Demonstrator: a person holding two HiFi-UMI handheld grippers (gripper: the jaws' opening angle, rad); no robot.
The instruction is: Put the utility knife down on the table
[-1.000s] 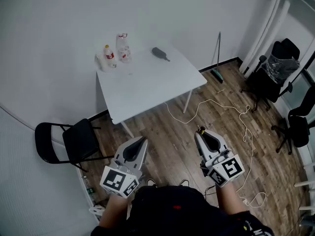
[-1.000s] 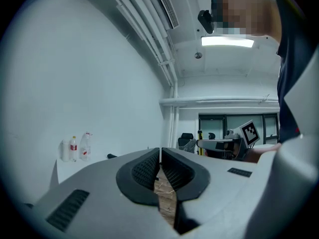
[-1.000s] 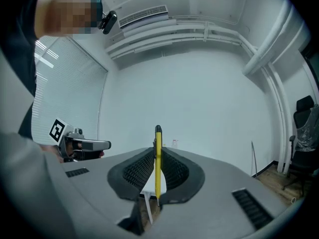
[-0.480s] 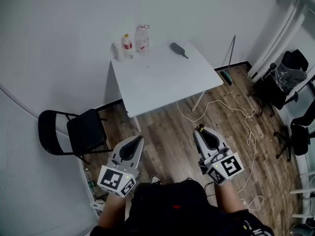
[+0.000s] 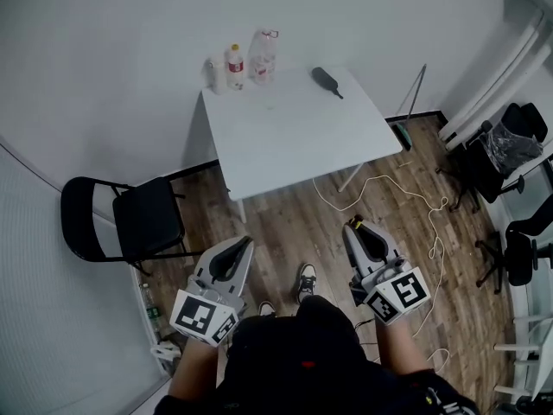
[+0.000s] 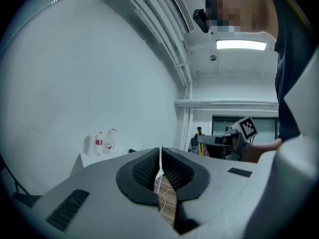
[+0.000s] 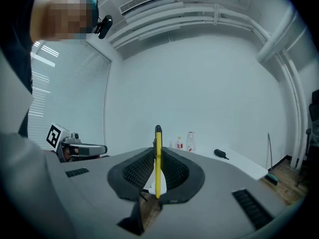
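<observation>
Table [image 5: 294, 137], red-label bottles [image 5: 234, 66]; knife [image 7: 158, 143] in R tongs [image 5: 357, 231]

A bare office: white table [image 5: 298, 141] at upper centre, folding chair [image 5: 138, 223] left, office chairs [image 5: 522, 236] at right edge.

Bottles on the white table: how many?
3, all at the far left corner of the table: a pale one leftmost, a red-labelled one in the middle, a taller clear one rightmost. Another could hide behind them.
</observation>
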